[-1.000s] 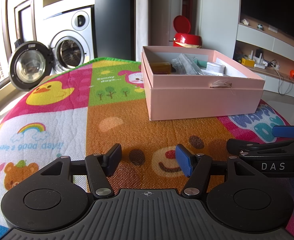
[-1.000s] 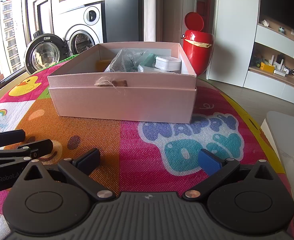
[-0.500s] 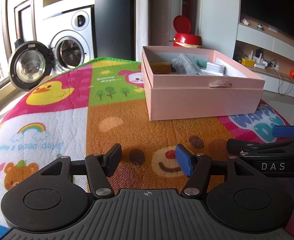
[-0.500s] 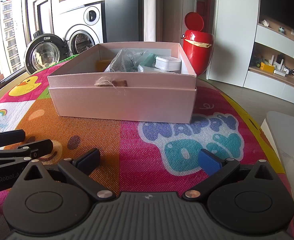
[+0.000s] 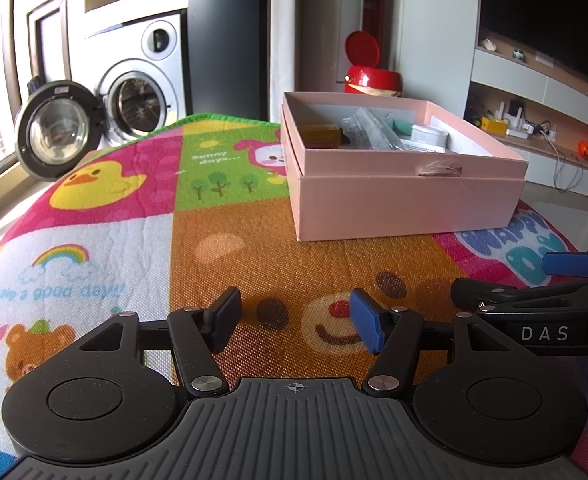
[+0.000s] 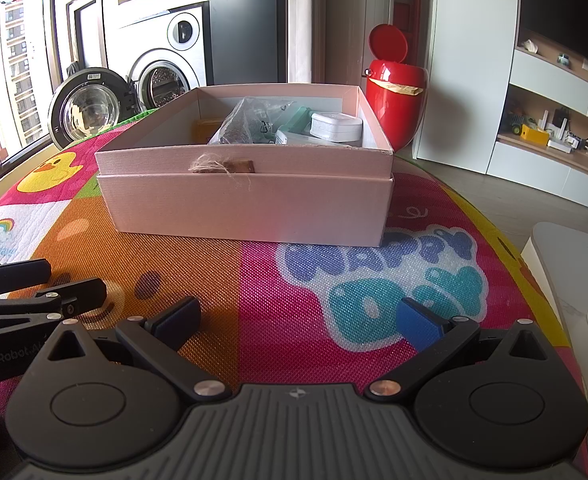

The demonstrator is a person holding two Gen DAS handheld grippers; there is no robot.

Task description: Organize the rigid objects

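Sunlit room: washing machine [image 6: 166,68], red bin [image 6: 393,76].

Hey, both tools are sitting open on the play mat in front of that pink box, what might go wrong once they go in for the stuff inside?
1. The pink box sits loose on the soft mat; a push on its wall may slide it.
2. The clear bag lies against the white case, so a pinch might catch both.
3. The left tool and right tool rest close together and may collide when reaching in.

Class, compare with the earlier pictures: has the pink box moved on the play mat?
No. The pink box keeps its place against the mat's "Happy Day" lettering in both views.
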